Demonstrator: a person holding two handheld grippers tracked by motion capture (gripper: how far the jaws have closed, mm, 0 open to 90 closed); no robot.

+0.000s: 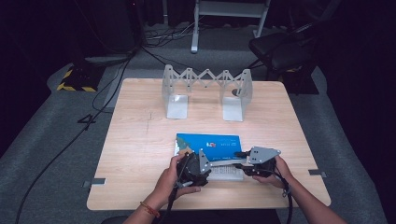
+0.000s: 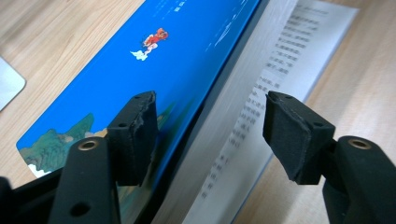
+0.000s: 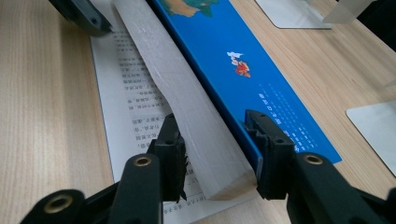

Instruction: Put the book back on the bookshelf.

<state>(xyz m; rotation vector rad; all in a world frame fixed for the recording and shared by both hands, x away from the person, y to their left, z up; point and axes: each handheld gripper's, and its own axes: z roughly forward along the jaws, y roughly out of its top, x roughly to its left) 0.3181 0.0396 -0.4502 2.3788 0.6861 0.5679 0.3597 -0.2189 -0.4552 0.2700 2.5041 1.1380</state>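
Note:
A book with a blue picture cover lies partly open near the table's front edge, a printed page flat on the wood. In the left gripper view my left gripper is open. It straddles the raised stack of pages; one pad lies against the blue cover, the other stands off the pages. My right gripper is shut on the book's other end, with the thick page block and blue cover between its pads. From above, the left gripper and right gripper face each other across the book.
An expanding metal book rack stands at the back of the wooden table, its two base plates flat on the wood. Tape marks sit at the table's left and right edges. Cables and a dark chair lie beyond the table.

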